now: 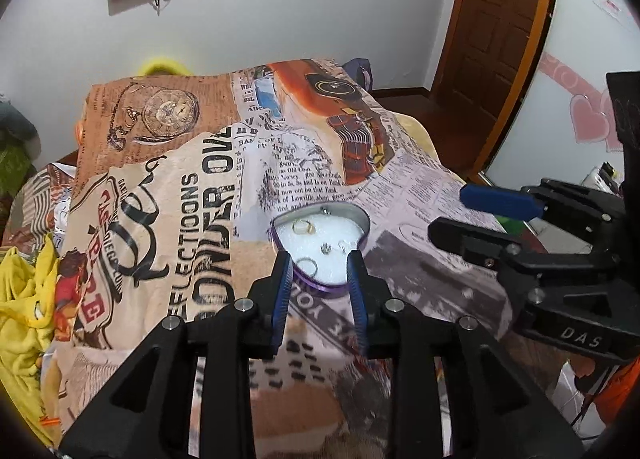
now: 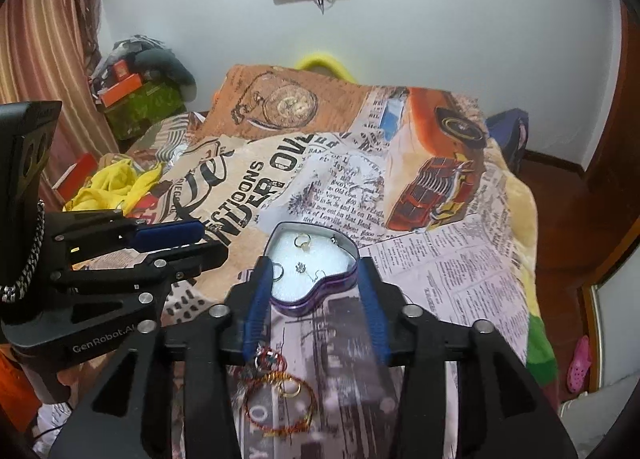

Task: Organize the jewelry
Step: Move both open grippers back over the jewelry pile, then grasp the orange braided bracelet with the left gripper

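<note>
Nearest, at 6 o'clock, lay red-and-gold bangles (image 2: 280, 399) on the printed blanket (image 2: 460, 279), beneath the right gripper (image 2: 316, 311), jaws apart, nothing held. Left gripper (image 1: 320, 295) likewise parted and empty. Beyond, at 12 o'clock, sat a heart-shaped tin (image 2: 312, 271) with rings (image 2: 302, 243) on white foam.

Our left gripper (image 1: 320, 291) and right gripper (image 2: 316, 299), black angular frames, blue ribbed finger pads (image 1: 280, 295), silver screws, white "DAS" and "GenRobot.AI" lettering.
</note>
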Tool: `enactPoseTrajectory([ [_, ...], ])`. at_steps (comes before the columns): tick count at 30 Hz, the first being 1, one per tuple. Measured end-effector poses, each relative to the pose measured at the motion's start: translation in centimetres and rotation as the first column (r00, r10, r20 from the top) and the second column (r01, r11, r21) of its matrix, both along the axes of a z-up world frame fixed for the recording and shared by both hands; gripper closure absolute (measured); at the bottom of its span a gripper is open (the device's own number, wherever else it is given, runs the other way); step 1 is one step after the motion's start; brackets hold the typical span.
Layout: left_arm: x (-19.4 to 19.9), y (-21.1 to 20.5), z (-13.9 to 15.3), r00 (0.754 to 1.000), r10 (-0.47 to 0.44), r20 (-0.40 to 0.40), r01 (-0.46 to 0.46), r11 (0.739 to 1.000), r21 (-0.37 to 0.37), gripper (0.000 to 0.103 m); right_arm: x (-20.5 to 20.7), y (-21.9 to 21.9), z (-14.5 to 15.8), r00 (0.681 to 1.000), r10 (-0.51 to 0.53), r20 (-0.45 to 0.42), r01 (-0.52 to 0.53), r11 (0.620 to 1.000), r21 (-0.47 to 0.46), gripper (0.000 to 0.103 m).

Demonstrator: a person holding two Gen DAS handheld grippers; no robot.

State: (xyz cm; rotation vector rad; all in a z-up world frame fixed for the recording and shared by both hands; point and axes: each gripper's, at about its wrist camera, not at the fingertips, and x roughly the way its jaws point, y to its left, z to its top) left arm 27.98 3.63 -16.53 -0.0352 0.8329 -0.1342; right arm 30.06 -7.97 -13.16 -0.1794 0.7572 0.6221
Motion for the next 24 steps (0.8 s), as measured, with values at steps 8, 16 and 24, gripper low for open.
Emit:
enactPoseTrajectory([
  [8,-2.5,-0.5,-1.3,0.999,-0.007,-0.045,0.008,1.0,0.005,0.074,-2.6,-1.0,-0.5,1.0,-0.019,0.011,0.02,0.999,-0.027,0.063],
  [16,-4.0,-1.0,-3.7,0.994,-0.024,-0.105,0.024,1.0,-0.005,0.074,-3.9,-2.2,-2.8,0.999,-0.033,-0.022,0.031,0.996,-0.085,0.063],
  [24,-4.8,-2.7,-6.1,0.984,-0.071,-0.162,0.067,0.997,-0.027,0.074,-4.7,-3.8,-5.8,0.992,-0.063,-0.105,0.053,0.993,-0.101,0.063],
])
